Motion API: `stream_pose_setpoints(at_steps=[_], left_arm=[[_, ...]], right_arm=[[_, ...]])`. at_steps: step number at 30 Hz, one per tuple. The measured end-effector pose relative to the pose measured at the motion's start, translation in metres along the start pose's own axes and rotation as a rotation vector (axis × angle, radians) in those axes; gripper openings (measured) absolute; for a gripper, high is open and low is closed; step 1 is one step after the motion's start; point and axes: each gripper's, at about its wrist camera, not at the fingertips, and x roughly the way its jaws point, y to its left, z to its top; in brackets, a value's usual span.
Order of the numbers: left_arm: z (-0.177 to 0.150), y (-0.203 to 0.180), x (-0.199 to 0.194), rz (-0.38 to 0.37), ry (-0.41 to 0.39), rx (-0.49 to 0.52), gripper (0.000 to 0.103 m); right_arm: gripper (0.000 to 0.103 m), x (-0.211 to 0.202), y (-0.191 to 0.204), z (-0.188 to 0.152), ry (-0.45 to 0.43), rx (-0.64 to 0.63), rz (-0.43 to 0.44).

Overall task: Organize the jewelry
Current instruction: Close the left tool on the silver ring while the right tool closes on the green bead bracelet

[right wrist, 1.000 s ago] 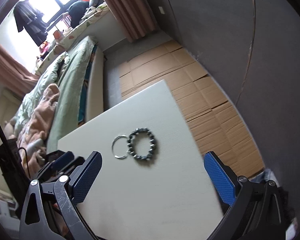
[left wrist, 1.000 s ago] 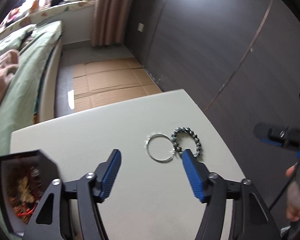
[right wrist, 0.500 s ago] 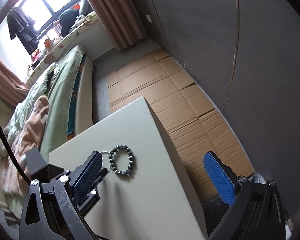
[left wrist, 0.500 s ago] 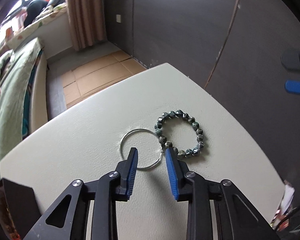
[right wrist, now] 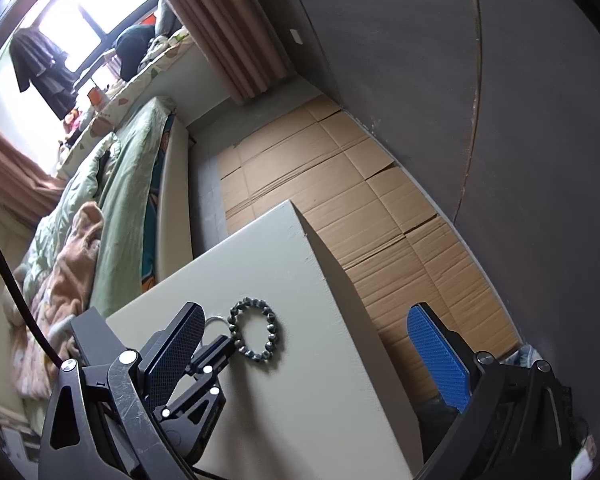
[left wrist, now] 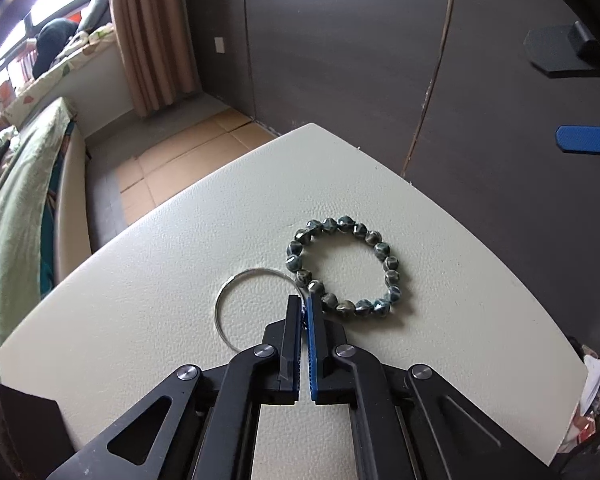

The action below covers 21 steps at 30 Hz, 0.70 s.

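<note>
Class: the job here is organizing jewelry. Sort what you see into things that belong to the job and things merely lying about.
Belongs to the job:
silver ring, pinched in the left tool
beaded bracelet
open right tool

Lying about:
green bedding
cardboard sheets
curtain

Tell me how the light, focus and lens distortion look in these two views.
Left wrist view: soft even daylight, the bead bracelet and silver ring sharp with faint shadows, the table edges bowed by the fisheye. Right wrist view: window blown out white, walls curved, dark vignette at the corners.
</note>
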Motion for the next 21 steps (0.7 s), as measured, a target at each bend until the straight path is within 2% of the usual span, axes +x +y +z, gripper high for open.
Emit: stream_pose_setpoints(at_steps=[3,5,9,11,13,15,17,19,21], left_arm=[[0.002,0.008,-0.011,-0.007,-0.028,-0.047,0.002],[0.003,0.015,-0.019,-0.01,-0.045,-0.074,0.002],[0.004,0.027,-0.033,-0.014,-0.071,-0.117,0.002],[0.005,0.033,-0.038,-0.011,-0.081,-0.134,0.002],[0.006,0.04,-0.044,-0.009,-0.093,-0.157,0.002],[0.007,0.046,-0.05,0.001,-0.1,-0.175,0.002],[0.007,0.054,-0.057,0.002,-0.109,-0.194,0.002],[0.008,0.062,-0.065,0.001,-0.124,-0.218,0.002],[0.008,0.07,-0.072,0.002,-0.139,-0.24,0.002]], right_arm=[[0.097,0.005,0.002,-0.001,0.002,-0.01,-0.007],[0.083,0.014,0.004,-0.004,0.037,-0.016,0.006],[0.074,0.034,0.015,-0.01,0.091,-0.056,-0.014],[0.063,0.044,0.022,-0.014,0.117,-0.079,-0.02],[0.058,0.05,0.027,-0.017,0.133,-0.095,-0.023],[0.056,0.058,0.033,-0.02,0.146,-0.122,-0.042],[0.049,0.067,0.039,-0.023,0.163,-0.139,-0.055],[0.048,0.074,0.044,-0.025,0.173,-0.151,-0.05],[0.048,0.082,0.053,-0.029,0.173,-0.191,-0.087]])
